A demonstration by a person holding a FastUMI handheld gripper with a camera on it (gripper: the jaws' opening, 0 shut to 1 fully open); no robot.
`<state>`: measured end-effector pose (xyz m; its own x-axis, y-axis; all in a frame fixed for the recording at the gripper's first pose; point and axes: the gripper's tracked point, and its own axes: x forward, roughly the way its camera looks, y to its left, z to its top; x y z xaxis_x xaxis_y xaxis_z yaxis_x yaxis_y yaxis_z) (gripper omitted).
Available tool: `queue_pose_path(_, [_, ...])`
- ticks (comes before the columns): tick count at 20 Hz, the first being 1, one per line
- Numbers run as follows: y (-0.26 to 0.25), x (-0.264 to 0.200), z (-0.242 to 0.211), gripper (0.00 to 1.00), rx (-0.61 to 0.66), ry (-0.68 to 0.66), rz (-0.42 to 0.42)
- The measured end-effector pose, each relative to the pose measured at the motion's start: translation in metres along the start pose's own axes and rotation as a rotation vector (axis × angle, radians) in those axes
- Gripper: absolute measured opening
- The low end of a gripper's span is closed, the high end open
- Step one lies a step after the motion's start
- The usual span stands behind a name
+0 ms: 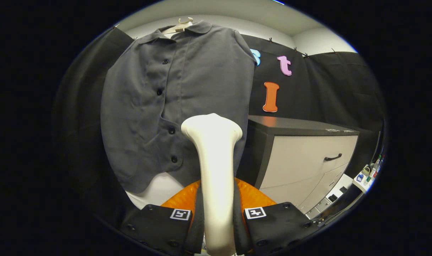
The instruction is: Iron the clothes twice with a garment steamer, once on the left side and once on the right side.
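A dark grey button-up shirt (pixel 187 106) hangs on a pale hanger (pixel 182 25) against the booth wall, straight ahead of the fingers. My gripper (pixel 217 220) is shut on the white garment steamer (pixel 214 170), both fingers pressing its handle from either side. The steamer's flared head (pixel 211 126) points up at the shirt's lower front, right of the button line. Whether the head touches the cloth I cannot tell.
To the right of the shirt stands a cabinet (pixel 308 160) with a dark top and pale drawers with a black handle. A power strip with plugs (pixel 367 176) lies on the floor at the far right. Pale floor (pixel 159 190) lies below the shirt hem.
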<state>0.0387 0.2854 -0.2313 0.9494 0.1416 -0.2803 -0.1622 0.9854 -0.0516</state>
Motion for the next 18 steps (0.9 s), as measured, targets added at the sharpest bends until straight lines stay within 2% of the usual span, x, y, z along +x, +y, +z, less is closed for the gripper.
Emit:
queue_pose_path(6, [0.026,-0.021,0.086,0.41,0.004,-0.155,0.064])
queue_pose_path(10, [0.054,-0.031,0.138,0.41,0.006,-0.263,0.144])
queue_pose_path(14, [0.086,-0.036,0.167,0.41,0.021,-0.296,0.238])
queue_pose_path(18, [0.116,-0.029,0.189,0.41,0.018,-0.325,0.298])
